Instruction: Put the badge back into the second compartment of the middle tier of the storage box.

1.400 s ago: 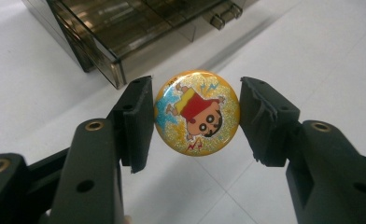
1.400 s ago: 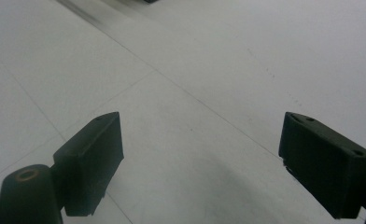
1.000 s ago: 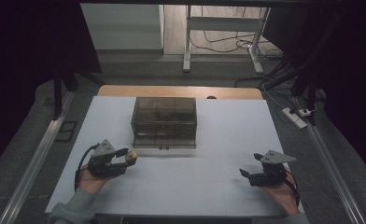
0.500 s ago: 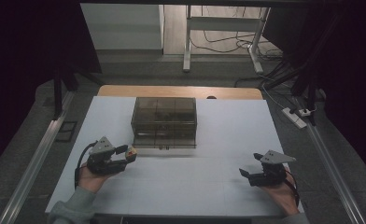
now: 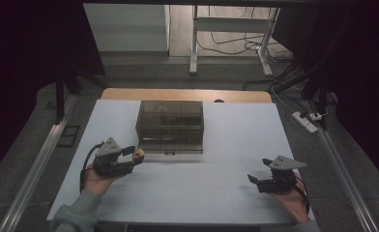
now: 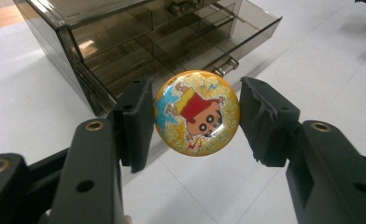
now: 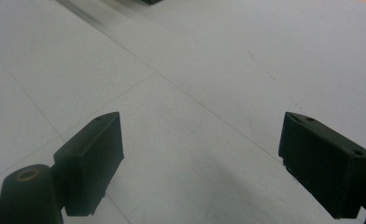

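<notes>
Left gripper view: left gripper (image 6: 196, 116) pinching cartoon pin badge (image 6: 197, 112) by its rim; light, rigid, glossy, likely slippery. Right gripper (image 7: 200, 163) released.

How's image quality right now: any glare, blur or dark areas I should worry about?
High view: surroundings nearly black, white table evenly lit, drawer box murky. Left gripper view: badge sharp with small glare spots; the box's smoky plastic reflects light. Right gripper view: soft, low-contrast tabletop, faint shadow under the right gripper.
</notes>
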`<state>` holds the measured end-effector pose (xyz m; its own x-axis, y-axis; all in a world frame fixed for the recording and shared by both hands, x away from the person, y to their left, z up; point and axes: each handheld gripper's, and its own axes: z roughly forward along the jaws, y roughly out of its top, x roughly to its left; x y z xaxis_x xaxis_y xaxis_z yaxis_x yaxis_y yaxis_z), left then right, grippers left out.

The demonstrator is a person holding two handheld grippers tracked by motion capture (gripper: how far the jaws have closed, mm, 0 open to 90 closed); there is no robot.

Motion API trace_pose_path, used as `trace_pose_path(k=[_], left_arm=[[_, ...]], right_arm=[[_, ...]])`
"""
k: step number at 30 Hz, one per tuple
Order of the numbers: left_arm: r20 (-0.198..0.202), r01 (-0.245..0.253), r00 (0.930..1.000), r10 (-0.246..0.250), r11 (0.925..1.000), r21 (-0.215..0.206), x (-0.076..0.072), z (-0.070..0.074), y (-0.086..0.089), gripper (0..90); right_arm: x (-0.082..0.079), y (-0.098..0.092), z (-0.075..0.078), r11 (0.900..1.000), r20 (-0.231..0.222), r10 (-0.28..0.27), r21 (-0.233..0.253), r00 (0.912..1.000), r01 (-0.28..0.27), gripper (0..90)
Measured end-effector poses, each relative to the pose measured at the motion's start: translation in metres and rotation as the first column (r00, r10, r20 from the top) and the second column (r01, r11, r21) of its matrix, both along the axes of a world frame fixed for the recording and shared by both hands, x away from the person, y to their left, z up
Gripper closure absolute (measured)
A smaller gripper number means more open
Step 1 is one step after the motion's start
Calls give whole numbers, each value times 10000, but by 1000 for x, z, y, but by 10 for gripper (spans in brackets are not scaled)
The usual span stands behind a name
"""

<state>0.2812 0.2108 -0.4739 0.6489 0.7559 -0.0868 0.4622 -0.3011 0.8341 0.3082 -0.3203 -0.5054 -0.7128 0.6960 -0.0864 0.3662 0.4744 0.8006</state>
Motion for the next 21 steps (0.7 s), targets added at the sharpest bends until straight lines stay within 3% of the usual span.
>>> trace_pose_path(k=[21], left_arm=[[209, 184, 9996, -187, 9997, 163, 16, 10, -15, 468]], right_arm=[[0, 0, 0, 10000, 39, 17, -80, 10000, -17, 138]])
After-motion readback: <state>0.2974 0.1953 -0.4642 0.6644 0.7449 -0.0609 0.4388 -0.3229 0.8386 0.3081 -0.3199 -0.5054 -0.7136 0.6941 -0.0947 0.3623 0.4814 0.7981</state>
